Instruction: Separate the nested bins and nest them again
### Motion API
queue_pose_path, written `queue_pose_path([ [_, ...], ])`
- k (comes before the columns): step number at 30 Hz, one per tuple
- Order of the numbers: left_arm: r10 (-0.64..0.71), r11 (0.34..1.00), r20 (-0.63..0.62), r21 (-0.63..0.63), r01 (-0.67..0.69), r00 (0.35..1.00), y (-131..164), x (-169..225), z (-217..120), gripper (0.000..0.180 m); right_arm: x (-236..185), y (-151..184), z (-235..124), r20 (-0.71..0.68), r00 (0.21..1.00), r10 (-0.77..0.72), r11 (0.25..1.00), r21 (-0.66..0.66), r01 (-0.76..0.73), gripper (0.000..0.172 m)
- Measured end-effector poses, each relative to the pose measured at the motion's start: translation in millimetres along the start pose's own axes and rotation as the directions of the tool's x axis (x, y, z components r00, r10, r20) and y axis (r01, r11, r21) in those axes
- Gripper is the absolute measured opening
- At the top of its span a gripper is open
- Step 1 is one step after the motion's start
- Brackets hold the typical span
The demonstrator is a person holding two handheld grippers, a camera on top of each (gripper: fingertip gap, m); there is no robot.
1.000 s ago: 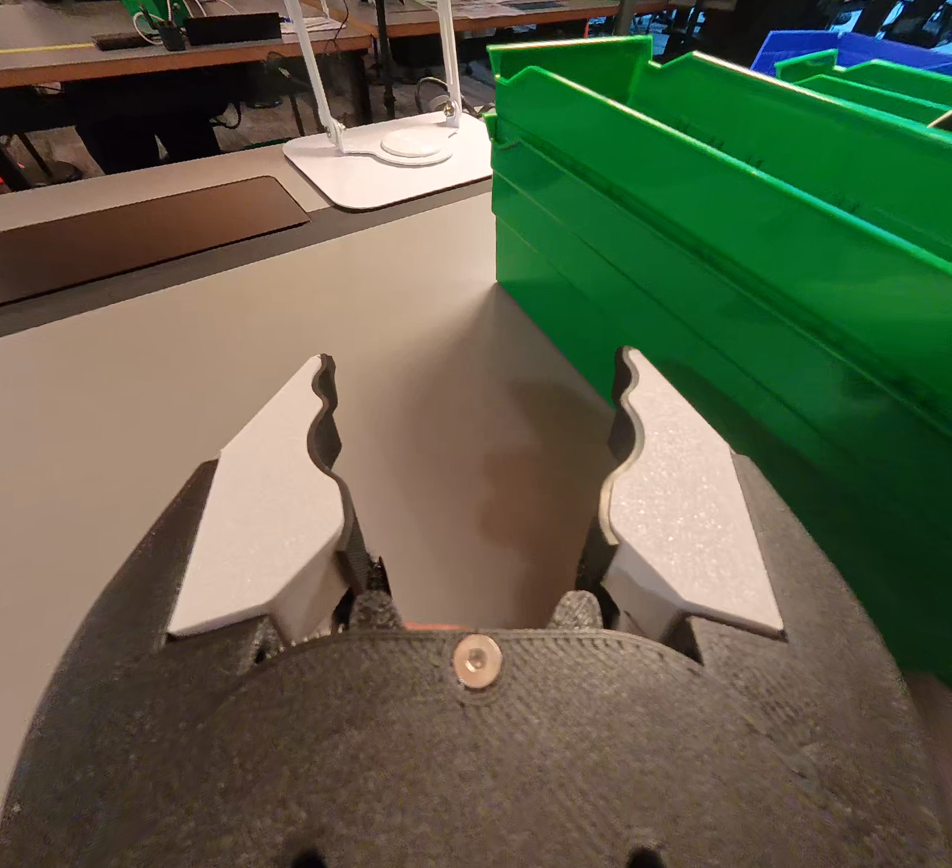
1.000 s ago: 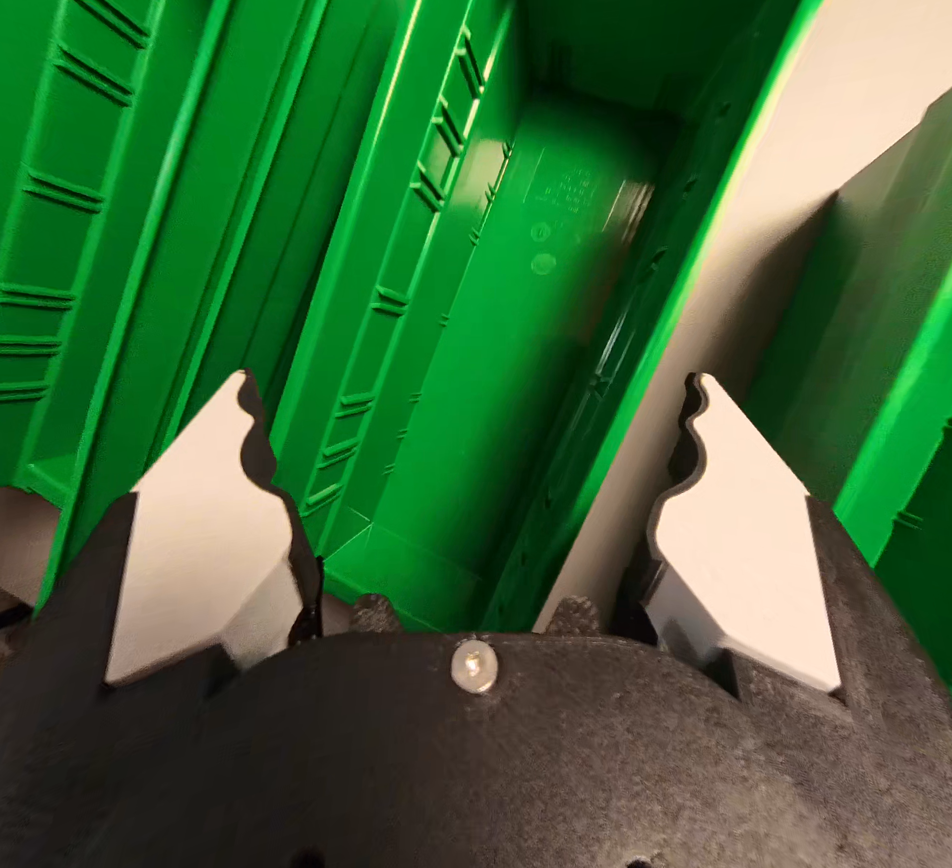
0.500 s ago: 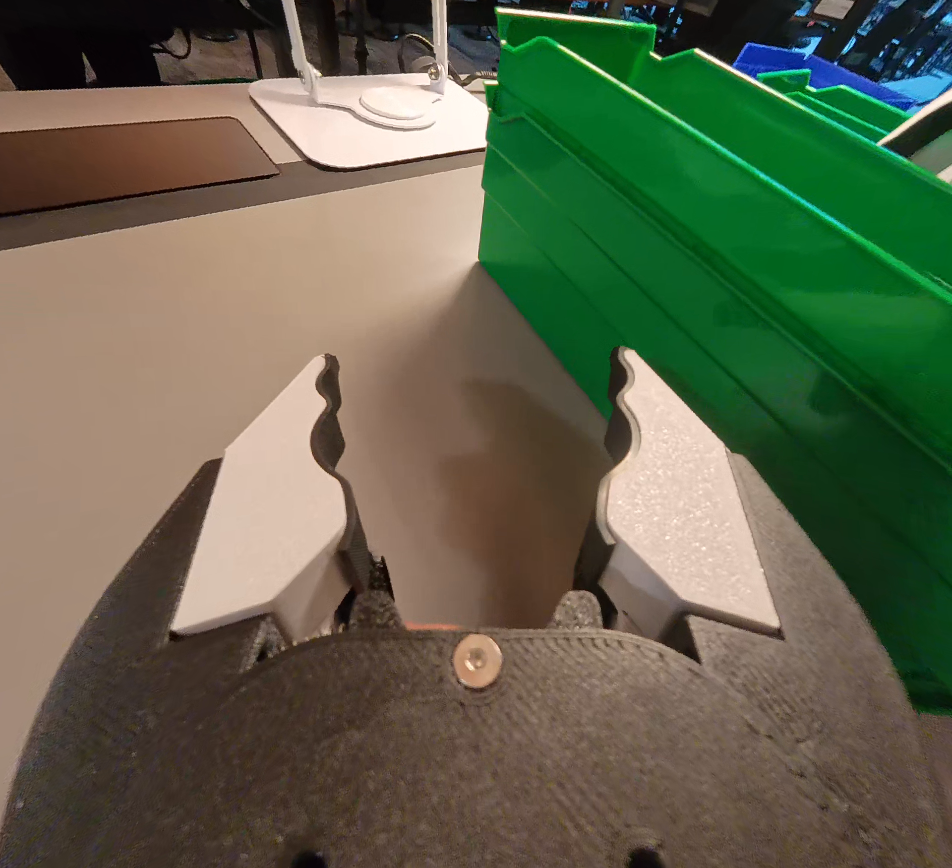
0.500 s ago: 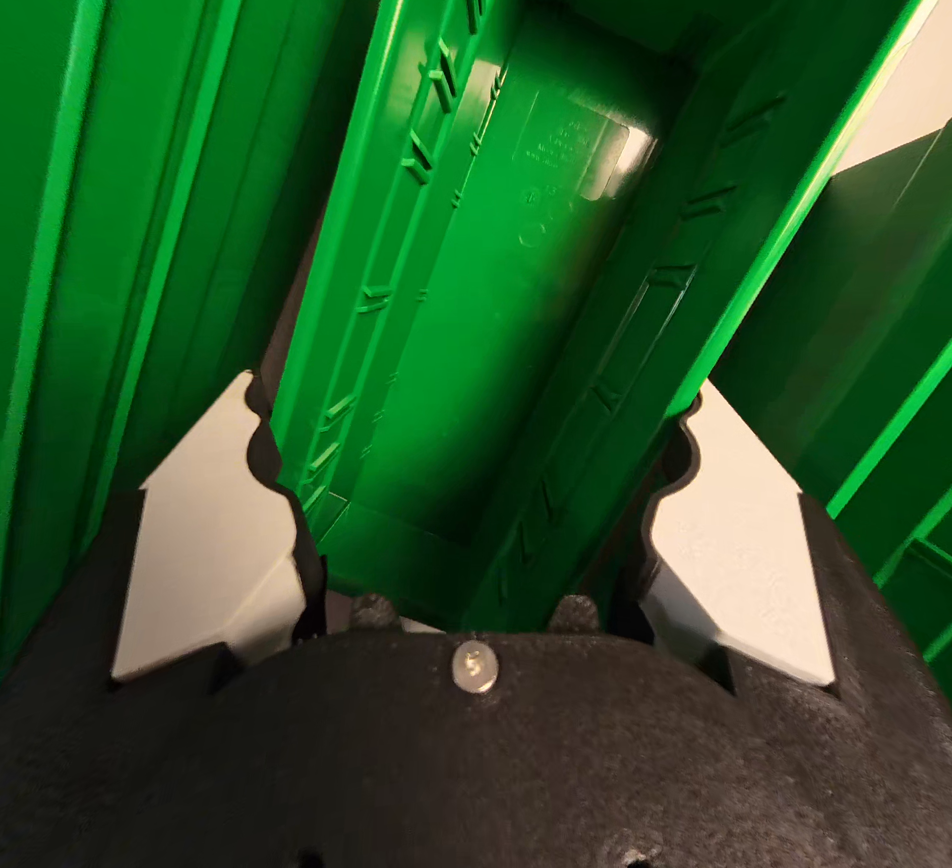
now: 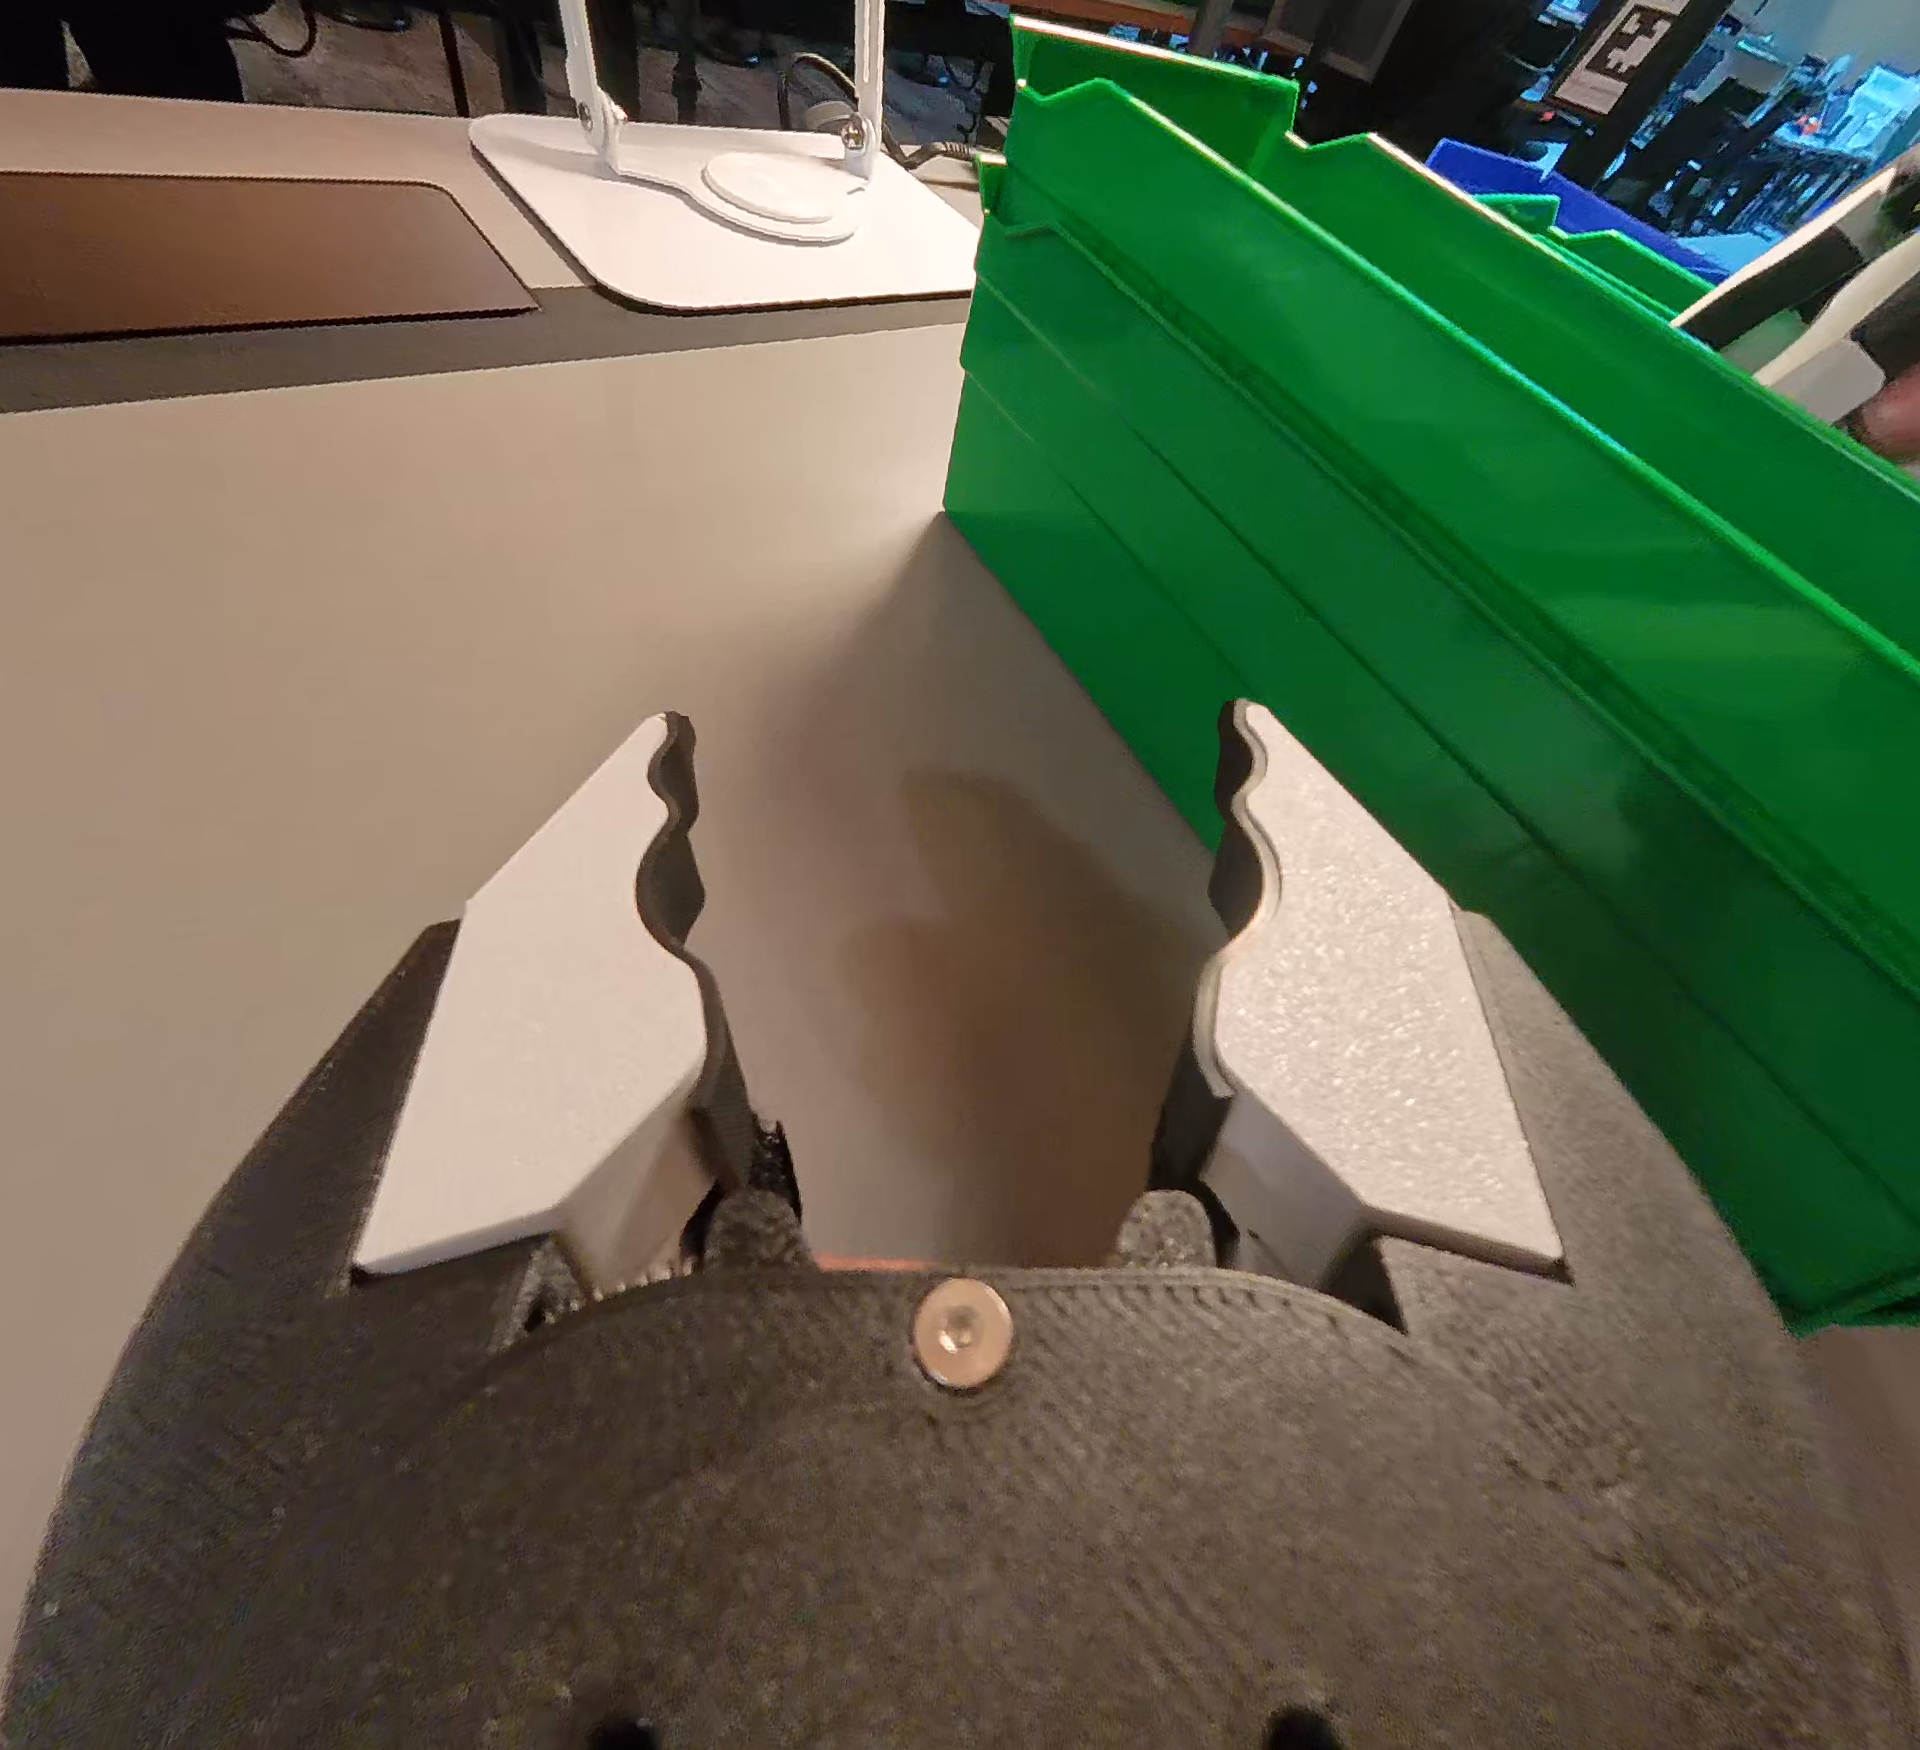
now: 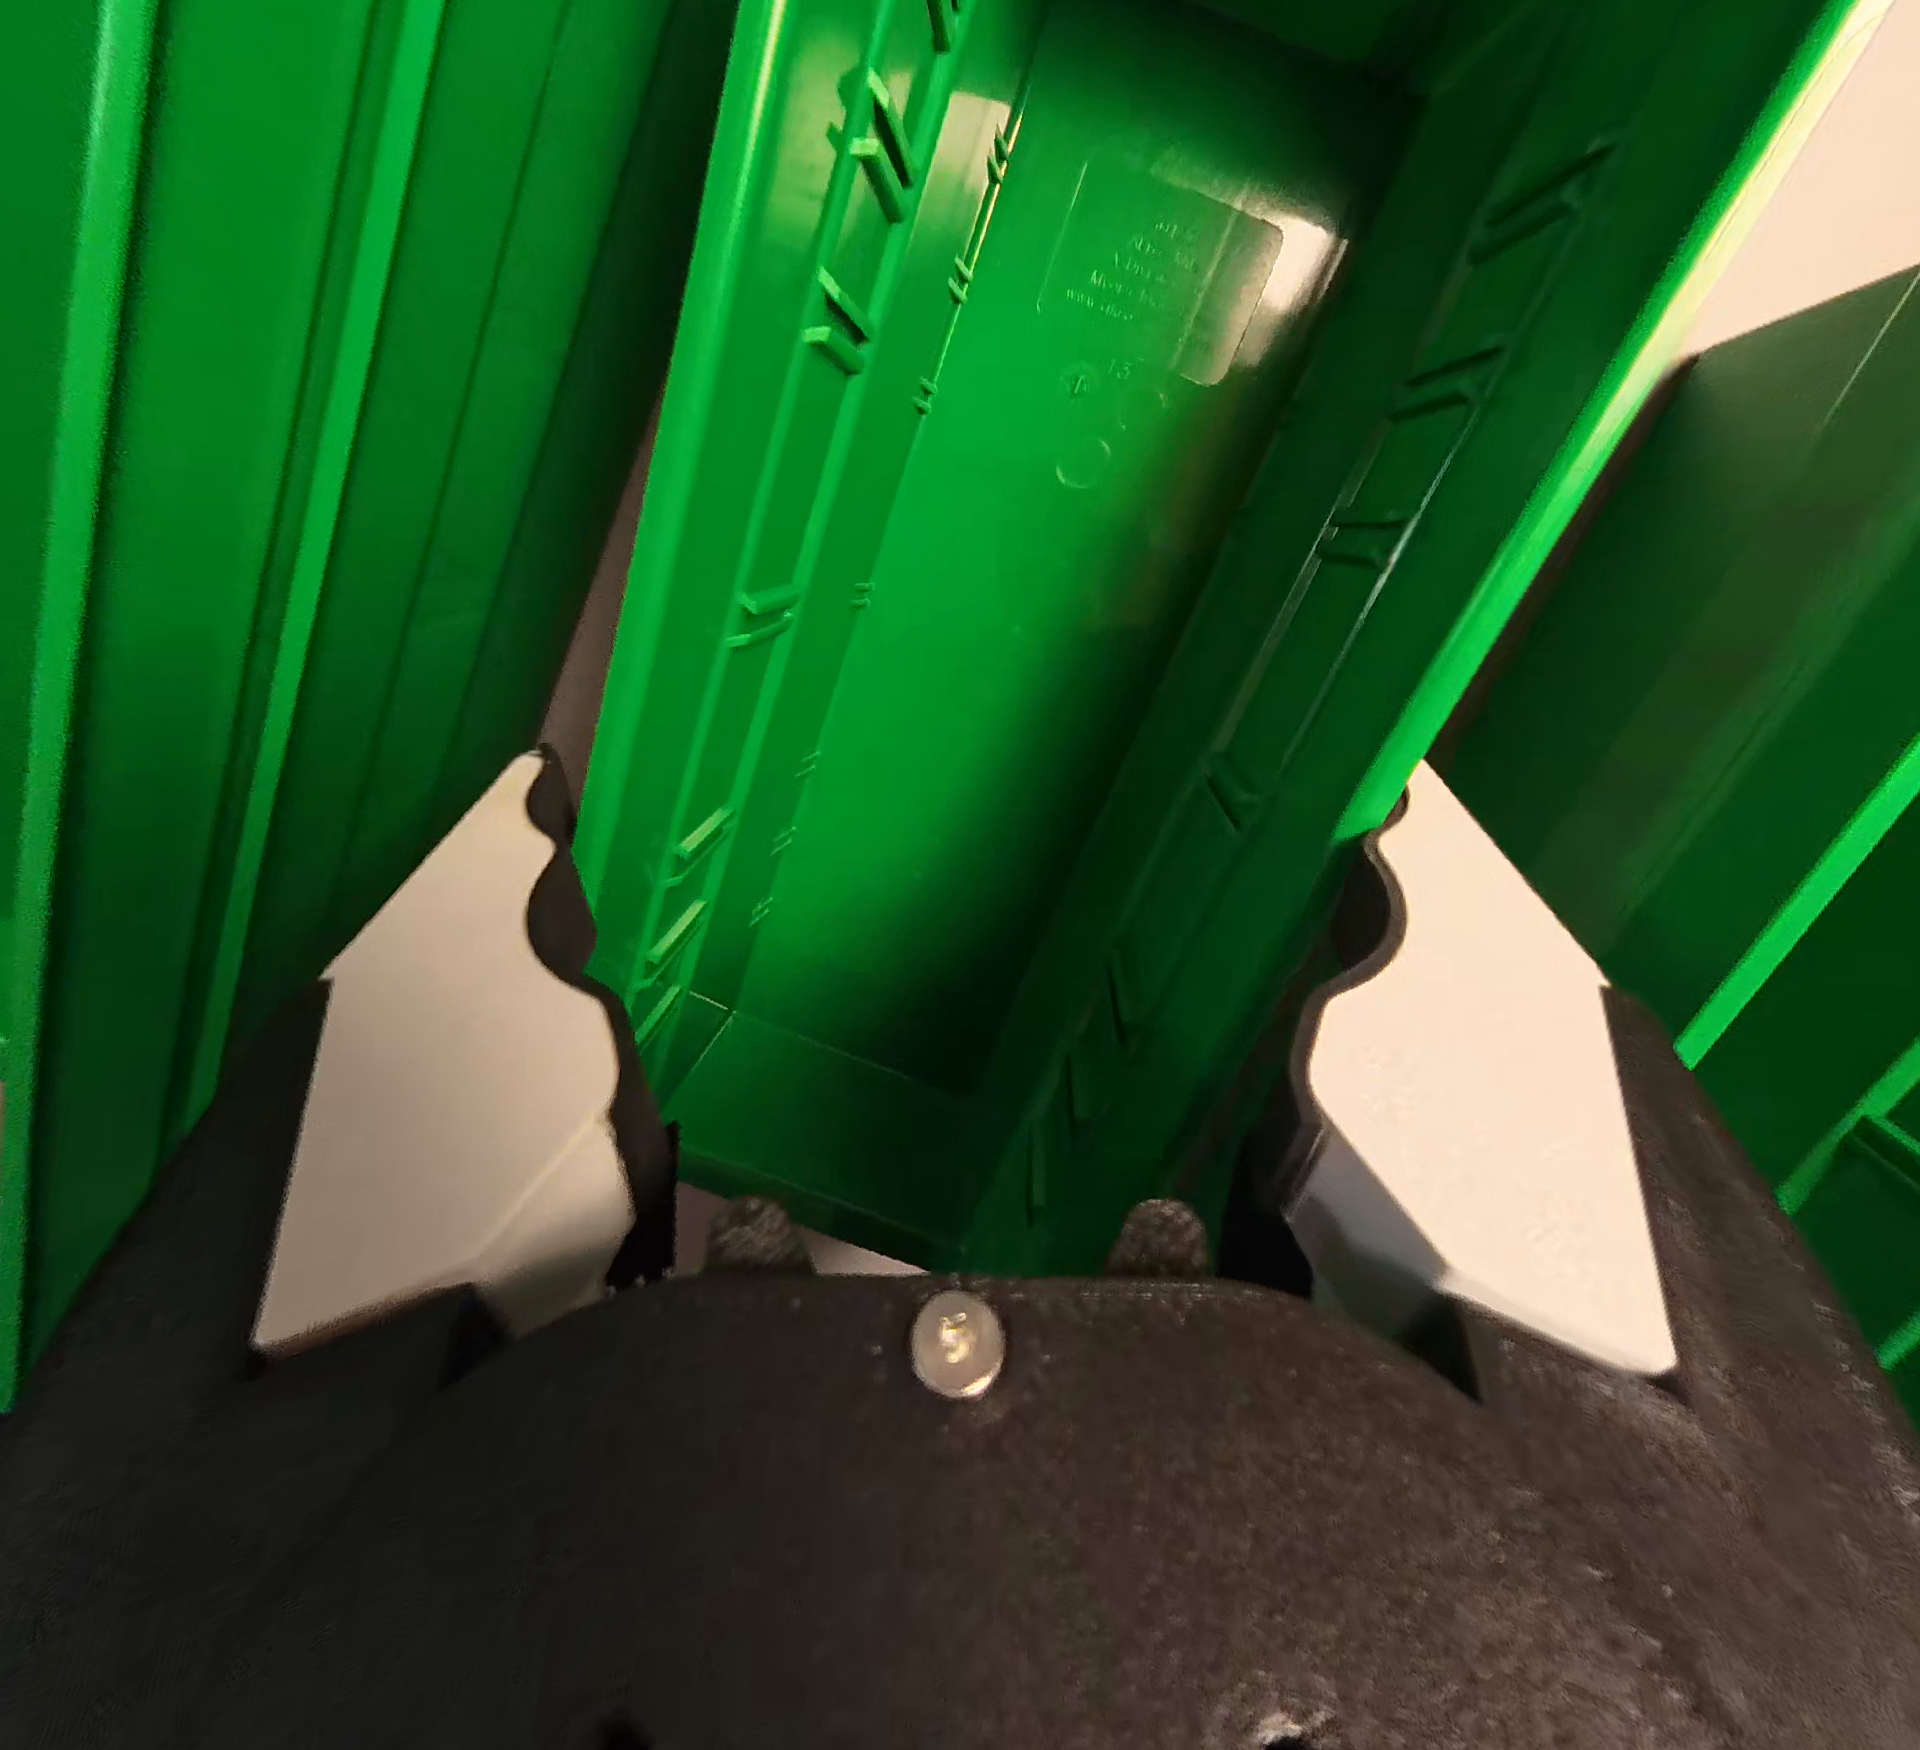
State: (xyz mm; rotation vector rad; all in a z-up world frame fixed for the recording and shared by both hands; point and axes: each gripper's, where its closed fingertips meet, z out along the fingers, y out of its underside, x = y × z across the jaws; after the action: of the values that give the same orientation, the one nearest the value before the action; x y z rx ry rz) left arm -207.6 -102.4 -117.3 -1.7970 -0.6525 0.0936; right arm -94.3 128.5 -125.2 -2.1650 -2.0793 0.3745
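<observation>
right jaws apparently clamp green bin point(image 6: 1039, 661) walls.

Grey-beige table point(image 5: 416, 578), matte surface. Along far edge: dark grey strip, dark brown mat point(image 5: 239, 256) toward far left corner. White lamp base point(image 5: 727, 235) at far edge beside mat, two white struts rising from it. Nested green bins point(image 5: 1403, 495) on right half of table, long side running from far edge toward near edge, just beside lamp base. In right wrist view, single green bin point(image 6: 987, 661) on table, bare strips of tabletop either side, further green bins point(image 6: 1714, 609) close alongside.
</observation>
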Motion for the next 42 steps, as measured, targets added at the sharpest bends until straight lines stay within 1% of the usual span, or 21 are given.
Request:
queue_pose_path([
  [6, 0.020, 1.000, 0.003, -0.012, -0.020, 1.000, 2, 2, 1, 0.099, -1, -1, -5, 0.031, 1.000, 0.004, 1.000, -0.005, -0.004, 0.126],
  [8, 0.011, 1.000, 0.001, -0.011, -0.011, 1.000, 2, 1, 1, 0.099, 0, 0, -7, 0.043, 0.999, 0.007, 1.000, -0.008, -0.006, 0.122],
  [11, -0.001, 1.000, -0.003, -0.011, 0.001, 1.000, 1, 1, 1, 0.098, 1, -3, -17, 0.074, 0.997, 0.019, 1.000, 0.020, -0.020, 0.118],
  [15, -0.006, 1.000, -0.005, -0.016, 0.006, 1.000, 2, 0, 2, 0.098, -2, -9, -46, 0.125, 0.992, 0.023, 0.997, 0.070, -0.032, 0.115],
  [20, 0.003, 1.000, -0.002, -0.026, -0.003, 1.000, 3, 1, 3, 0.098, -18, -18, -96, 0.175, 0.985, -0.004, 0.986, 0.163, -0.025, 0.115],
  [24, 0.008, 1.000, -0.002, -0.027, -0.008, 1.000, 3, 1, 3, 0.098, -48, -28, -133, 0.246, 0.969, -0.029, 0.968, 0.250, -0.034, 0.115],
  [27, -0.007, 1.000, -0.006, -0.026, 0.007, 1.000, 3, 0, 3, 0.098, -76, -34, -148, 0.308, 0.950, -0.040, 0.955, 0.291, -0.054, 0.116],
  [32, -0.007, 1.000, -0.007, -0.023, 0.007, 1.000, 3, 0, 2, 0.098, -108, -45, -153, 0.358, 0.933, -0.024, 0.941, 0.322, -0.099, 0.117],
  [39, -0.020, 0.999, -0.013, -0.026, 0.019, 1.000, 3, 0, 2, 0.097, -148, -57, -125, 0.473, 0.878, 0.074, 0.933, 0.278, -0.229, 0.119],
  [40, -0.021, 0.999, -0.014, -0.028, 0.021, 1.000, 3, 0, 2, 0.097, -149, -58, -122, 0.471, 0.878, 0.087, 0.932, 0.272, -0.239, 0.119],
  [42, -0.016, 0.999, -0.013, -0.033, 0.015, 1.000, 4, 0, 3, 0.098, -145, -57, -115, 0.418, 0.902, 0.107, 0.932, 0.273, -0.237, 0.119],
])
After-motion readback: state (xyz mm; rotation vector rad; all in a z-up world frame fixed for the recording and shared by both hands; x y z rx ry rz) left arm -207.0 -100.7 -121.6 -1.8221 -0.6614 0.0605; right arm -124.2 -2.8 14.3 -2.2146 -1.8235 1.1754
